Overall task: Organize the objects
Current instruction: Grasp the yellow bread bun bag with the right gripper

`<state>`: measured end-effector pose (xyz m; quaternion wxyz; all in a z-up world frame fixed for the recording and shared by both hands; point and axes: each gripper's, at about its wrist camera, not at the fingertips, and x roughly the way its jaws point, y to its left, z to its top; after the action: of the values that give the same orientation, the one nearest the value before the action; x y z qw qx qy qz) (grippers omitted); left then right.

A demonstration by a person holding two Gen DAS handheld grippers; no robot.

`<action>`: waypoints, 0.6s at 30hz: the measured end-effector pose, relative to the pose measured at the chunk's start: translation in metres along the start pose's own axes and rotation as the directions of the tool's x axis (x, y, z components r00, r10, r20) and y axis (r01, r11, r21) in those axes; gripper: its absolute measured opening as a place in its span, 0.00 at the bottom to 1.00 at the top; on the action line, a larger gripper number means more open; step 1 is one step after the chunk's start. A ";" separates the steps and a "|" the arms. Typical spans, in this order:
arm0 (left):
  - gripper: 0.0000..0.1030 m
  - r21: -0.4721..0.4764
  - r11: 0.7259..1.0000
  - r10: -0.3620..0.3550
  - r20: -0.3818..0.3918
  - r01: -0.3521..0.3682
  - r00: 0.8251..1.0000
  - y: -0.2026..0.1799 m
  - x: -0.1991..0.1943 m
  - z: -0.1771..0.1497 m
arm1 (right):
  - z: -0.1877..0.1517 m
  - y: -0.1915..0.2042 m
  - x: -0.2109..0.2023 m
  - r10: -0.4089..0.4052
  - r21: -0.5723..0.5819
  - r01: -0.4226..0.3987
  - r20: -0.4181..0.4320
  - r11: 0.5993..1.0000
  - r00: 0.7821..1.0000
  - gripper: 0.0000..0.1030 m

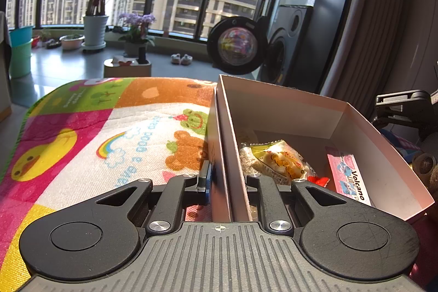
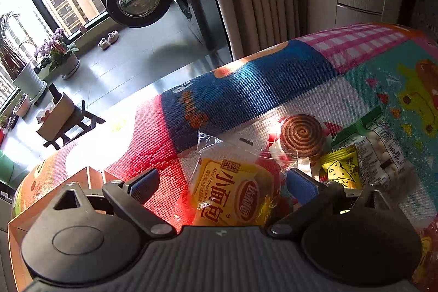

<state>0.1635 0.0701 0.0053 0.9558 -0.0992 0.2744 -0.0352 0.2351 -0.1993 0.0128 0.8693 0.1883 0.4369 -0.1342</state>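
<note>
Two crinkly wrappers (image 1: 282,162), matte cardboard box (image 1: 273,103)

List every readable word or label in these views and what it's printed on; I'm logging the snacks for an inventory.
"Volcano": pink packet in the box.
"小面包" and "Mini French": yellow bread packet between the right gripper's open fingers.
"a save" and other blue words, only partly legible: play mat.
Too small or blurred: print on the yellow snack bag, green packet, cheese-picture packet.
</note>
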 end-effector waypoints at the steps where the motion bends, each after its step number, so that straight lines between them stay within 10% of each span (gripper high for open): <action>1: 0.16 0.000 1.000 0.000 0.000 0.000 1.000 0.000 0.000 0.000 | -0.001 0.001 0.002 -0.004 -0.035 0.004 -0.003 0.999 1.000 0.92; 8: 0.16 0.000 1.000 0.001 -0.002 -0.001 1.000 0.000 -0.001 0.000 | -0.022 -0.019 -0.018 0.032 -0.153 -0.041 -0.060 0.987 0.998 0.58; 18: 0.16 0.000 1.000 0.001 -0.001 -0.001 1.000 0.000 -0.001 0.000 | -0.091 -0.035 -0.134 0.069 -0.316 -0.062 0.013 0.947 0.998 0.53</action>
<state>0.1630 0.0705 0.0054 0.9557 -0.0992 0.2748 -0.0349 0.0784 -0.1812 0.0642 0.8974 0.0598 0.4356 -0.0362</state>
